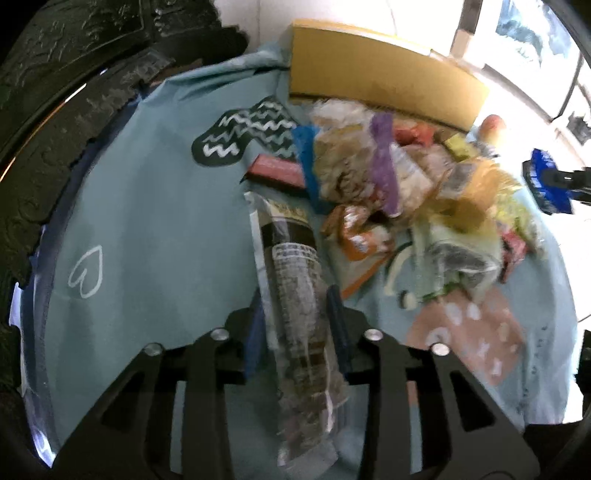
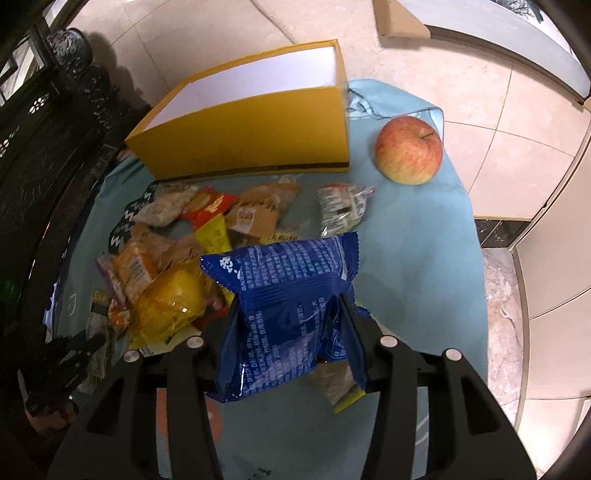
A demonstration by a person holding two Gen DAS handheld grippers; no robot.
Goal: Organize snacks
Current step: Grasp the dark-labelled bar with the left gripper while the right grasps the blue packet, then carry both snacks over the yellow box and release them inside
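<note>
Snack pile (image 2: 177,236) mid-counter, yellow box (image 2: 243,147) at far edge, apple (image 2: 408,149) beside it. Right tool (image 2: 290,306) clamped on blue packet (image 2: 288,295); left tool (image 1: 295,306) clamped on clear packet (image 1: 295,280), both angled down.

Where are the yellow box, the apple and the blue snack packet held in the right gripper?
yellow box (image 2: 258,136): right wrist view, on its front wall.
apple (image 2: 408,149): right wrist view, on the middle of its red-yellow skin.
blue snack packet (image 2: 291,295): right wrist view, on the printed face between the fingers.

Bright daylight, strong fisheye distortion in both views.
Left wrist view: window (image 1: 532,33) glare overexposes the upper right; snack pile (image 1: 399,177) motion-blurred. Right wrist view: sharp, evenly lit.
</note>
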